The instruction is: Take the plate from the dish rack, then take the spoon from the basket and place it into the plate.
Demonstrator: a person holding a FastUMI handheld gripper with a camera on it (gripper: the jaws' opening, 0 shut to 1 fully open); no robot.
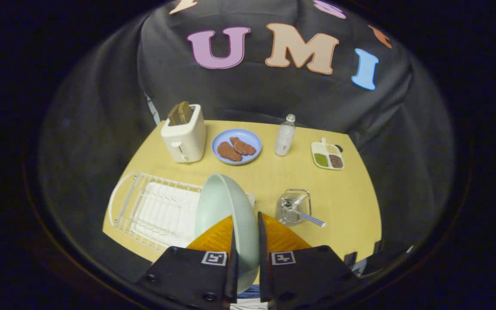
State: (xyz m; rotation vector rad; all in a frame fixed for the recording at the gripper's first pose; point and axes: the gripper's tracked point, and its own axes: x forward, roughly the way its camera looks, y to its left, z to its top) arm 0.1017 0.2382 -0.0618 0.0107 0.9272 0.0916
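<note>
Plate: the pale green plate stands on edge between the two fingers, its rim running down between them and its upper part rising ahead of them, over the right end of the dish rack.
Tongs: the gripper is closed on the plate, one finger pressed against each face.
Dish rack: the white wire dish rack lies left of the fingers on the table, with a white ribbed tray inside it.
Spoon: the spoon lies tilted in the basket, its dotted handle poking out over the rim to the right.
Basket: the small clear wire basket sits just ahead and to the right of the right finger, near the plate but apart from it.
Surface: a light yellow wooden table.
Room: black cloth hangs behind and around the table.
Far row: one cream toaster with a dark slice in its slot; one blue plate holding two brown pieces; one white bottle; one divided tray with green, brown and pale fillings.
Counts: two plates, one spoon, one basket, one rack.
</note>
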